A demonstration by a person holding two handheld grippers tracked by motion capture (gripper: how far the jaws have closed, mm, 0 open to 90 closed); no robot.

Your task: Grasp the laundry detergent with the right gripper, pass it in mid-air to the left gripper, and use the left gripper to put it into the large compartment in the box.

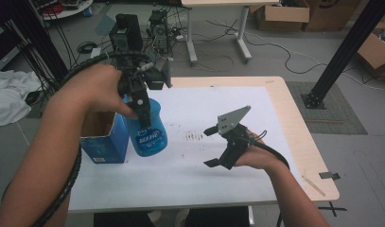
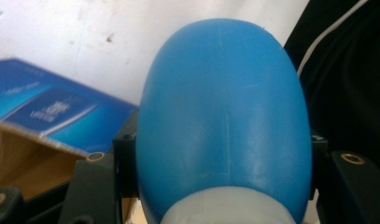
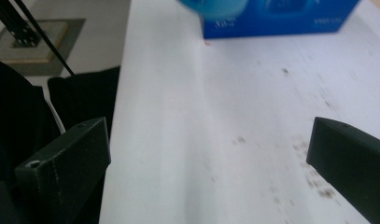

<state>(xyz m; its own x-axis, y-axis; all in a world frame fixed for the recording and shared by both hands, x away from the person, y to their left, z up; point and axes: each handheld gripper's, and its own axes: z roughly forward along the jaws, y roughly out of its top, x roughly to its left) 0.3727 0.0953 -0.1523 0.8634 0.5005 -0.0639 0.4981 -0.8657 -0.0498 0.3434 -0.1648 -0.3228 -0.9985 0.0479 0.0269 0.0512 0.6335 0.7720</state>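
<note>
High view: blue bottle lifted beside its open box, right gripper free.

Table (image 1: 256, 94) first, spread with white paper; at its left edge stands the blue box (image 1: 105, 142), top open. Just right of it hangs the blue bottle (image 1: 147, 130), upright, long axis vertical, base clear of the paper. Its neck is clamped from above in the closed jaws of the left gripper (image 1: 142, 106), the nearer one. Well to the right, the right gripper (image 1: 213, 146) gapes wide and empty, jaws pointing left toward the bottle.
</note>
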